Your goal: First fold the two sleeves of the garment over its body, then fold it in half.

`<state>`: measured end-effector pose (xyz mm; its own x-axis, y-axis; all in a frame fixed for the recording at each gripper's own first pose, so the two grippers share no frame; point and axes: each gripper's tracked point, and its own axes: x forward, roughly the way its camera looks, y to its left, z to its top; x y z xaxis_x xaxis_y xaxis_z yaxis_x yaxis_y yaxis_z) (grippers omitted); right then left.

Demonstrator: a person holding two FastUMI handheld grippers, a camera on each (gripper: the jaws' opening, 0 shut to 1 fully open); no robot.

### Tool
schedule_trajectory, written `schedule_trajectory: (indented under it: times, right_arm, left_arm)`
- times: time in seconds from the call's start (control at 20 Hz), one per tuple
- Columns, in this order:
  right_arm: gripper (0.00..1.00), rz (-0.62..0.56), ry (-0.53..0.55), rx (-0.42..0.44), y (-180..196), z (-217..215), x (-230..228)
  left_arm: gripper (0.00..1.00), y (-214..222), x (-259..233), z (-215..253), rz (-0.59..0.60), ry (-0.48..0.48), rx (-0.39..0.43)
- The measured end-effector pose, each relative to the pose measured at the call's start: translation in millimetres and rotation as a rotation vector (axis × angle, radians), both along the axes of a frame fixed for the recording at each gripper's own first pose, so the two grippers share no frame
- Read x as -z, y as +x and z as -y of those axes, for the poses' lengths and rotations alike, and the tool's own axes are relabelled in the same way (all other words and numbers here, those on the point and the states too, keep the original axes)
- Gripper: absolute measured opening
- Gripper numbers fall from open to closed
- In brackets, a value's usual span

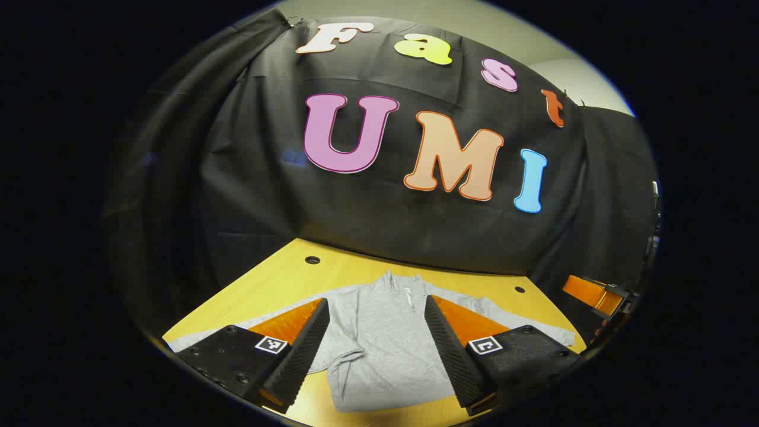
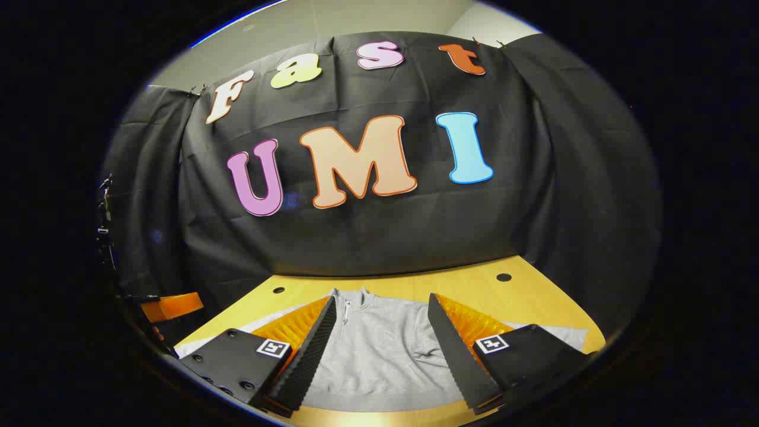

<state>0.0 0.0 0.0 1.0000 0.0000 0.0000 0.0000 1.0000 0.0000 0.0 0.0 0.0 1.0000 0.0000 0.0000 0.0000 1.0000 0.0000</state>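
Wooden tabletop [image 1: 278,279] carries the grey zip-neck pullover [image 1: 379,344] flat ahead between my jaws—left gripper [image 1: 376,350] and right gripper [image 2: 379,356] gape wide, empty—collar far, hem near, sleeves out sideways.

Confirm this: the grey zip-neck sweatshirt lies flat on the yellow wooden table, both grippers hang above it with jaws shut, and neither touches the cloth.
One thing is wrong: the jaws are open, not shut. In the left gripper view the left gripper is spread wide above the grey zip-neck sweatshirt on the yellow wooden table; the right gripper view shows the right gripper likewise open. The rest holds.
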Motion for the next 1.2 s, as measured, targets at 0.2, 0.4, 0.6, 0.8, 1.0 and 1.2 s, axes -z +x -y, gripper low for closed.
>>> schedule_trajectory:
  times: [0.2, 0.4, 0.6, 0.8, 1.0, 1.2]
  right_arm:
    - [0.98, -0.015, 0.012, 0.034, 1, 17, 2]
    - [0.98, -0.032, 0.009, 0.058, 4, 31, 7]
    - [0.98, -0.060, 0.012, 0.085, 4, 47, 13]
    - [0.98, -0.070, 0.004, 0.124, 1, 67, 18]
    - [0.98, -0.067, 0.029, 0.195, -4, 103, 17]
    - [0.98, -0.098, 0.002, 0.328, -25, 170, 31]
  left_arm:
    - [0.94, 7, 6, -3, -0.020, -0.013, -0.008]
    - [0.94, 15, 15, -3, -0.051, -0.024, -0.018]
    - [0.94, 17, 18, 5, -0.069, 0.002, 0.001]
    - [0.94, 19, 17, 7, -0.077, 0.020, 0.007]
    - [0.95, 16, 24, 7, -0.095, 0.014, 0.005]
    - [0.94, 11, 32, 3, -0.110, 0.011, -0.003]
